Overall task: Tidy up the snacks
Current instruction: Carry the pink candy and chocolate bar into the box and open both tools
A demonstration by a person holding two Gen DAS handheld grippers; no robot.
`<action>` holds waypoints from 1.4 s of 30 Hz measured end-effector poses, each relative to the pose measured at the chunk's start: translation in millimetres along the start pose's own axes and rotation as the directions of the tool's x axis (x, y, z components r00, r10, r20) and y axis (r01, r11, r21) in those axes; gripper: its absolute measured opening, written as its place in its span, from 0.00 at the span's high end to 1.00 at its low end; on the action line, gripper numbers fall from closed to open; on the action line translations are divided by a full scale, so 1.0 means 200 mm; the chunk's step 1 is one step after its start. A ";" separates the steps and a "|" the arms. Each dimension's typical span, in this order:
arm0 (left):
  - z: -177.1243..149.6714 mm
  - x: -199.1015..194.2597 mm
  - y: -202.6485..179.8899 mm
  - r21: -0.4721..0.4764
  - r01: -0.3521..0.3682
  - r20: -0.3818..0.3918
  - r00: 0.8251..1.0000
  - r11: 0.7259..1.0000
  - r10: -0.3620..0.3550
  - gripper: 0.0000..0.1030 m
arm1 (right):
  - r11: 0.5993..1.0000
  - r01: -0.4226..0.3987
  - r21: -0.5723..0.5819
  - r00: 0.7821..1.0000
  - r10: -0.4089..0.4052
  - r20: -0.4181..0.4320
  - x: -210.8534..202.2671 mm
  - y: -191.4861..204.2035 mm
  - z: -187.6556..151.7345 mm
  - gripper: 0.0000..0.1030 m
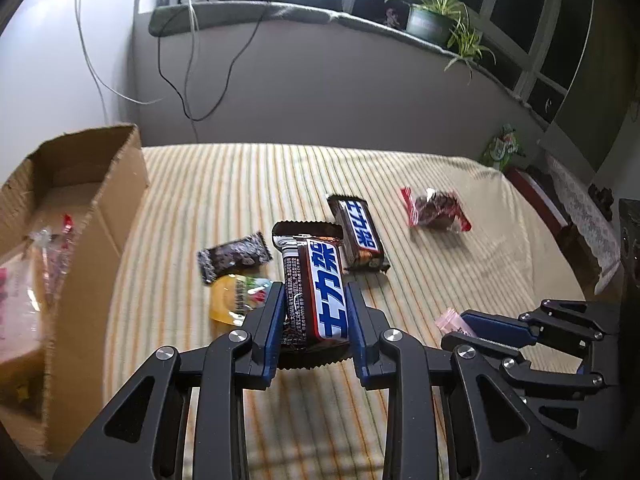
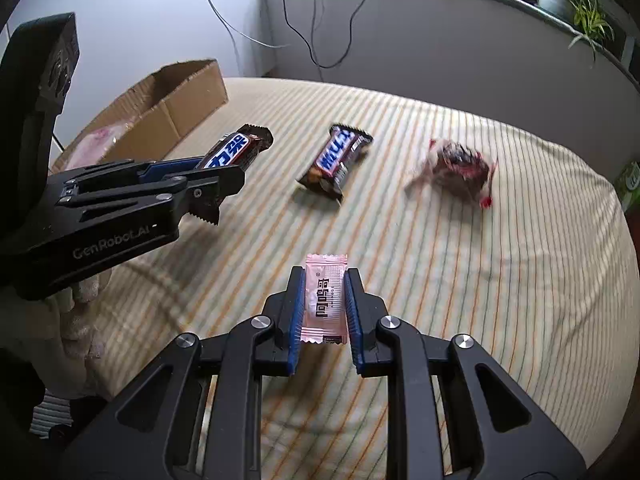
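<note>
My left gripper (image 1: 314, 300) is shut on a brown chocolate bar (image 1: 320, 292) with a blue and white label, lifted a little above the striped cloth. From the right wrist view the same bar (image 2: 236, 148) sticks out of the left gripper (image 2: 218, 172). My right gripper (image 2: 325, 284) is shut on a small pink sachet (image 2: 325, 300); in the left wrist view it (image 1: 460, 326) sits low at the right with the pink sachet (image 1: 450, 318) at its tip. A second chocolate bar (image 1: 360, 236) (image 2: 338, 158) lies on the cloth.
An open cardboard box (image 1: 92, 216) (image 2: 176, 96) with wrapped snacks inside stands at the left. On the striped cloth (image 1: 460, 264) lie a dark wrapped snack (image 1: 234, 256), a yellow packet (image 1: 236, 300) and a red-ended bag (image 1: 436, 210) (image 2: 460, 172). A grey wall and sill with a potted plant (image 1: 432, 16) lie beyond.
</note>
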State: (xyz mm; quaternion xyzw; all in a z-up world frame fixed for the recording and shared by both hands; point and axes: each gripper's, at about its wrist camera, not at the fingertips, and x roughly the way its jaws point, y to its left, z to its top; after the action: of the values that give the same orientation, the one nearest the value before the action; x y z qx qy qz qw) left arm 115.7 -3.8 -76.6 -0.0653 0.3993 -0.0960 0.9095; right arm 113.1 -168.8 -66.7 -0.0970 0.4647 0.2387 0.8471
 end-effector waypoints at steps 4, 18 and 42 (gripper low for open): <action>0.02 -0.06 0.04 -0.010 -0.013 0.029 0.999 1.000 0.014 0.73 | 1.000 -0.008 -0.020 1.000 0.008 0.024 -0.02 0.04 0.06 0.80; 0.07 -0.25 0.32 -0.105 -0.095 0.102 0.989 0.990 0.106 0.73 | 0.989 -0.060 -0.138 0.992 0.075 0.106 -0.03 0.32 0.41 0.80; 0.08 -0.40 0.75 -0.226 -0.209 0.121 0.963 0.951 0.241 0.73 | 0.953 -0.167 -0.251 0.980 0.188 0.063 0.32 0.78 0.85 0.80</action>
State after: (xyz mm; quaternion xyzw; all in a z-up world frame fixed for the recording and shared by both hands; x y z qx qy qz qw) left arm 93.6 160.6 -38.1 -0.1222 0.3438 0.0564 0.9293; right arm 190.5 53.1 -18.8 -0.1482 0.4016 0.3732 0.8231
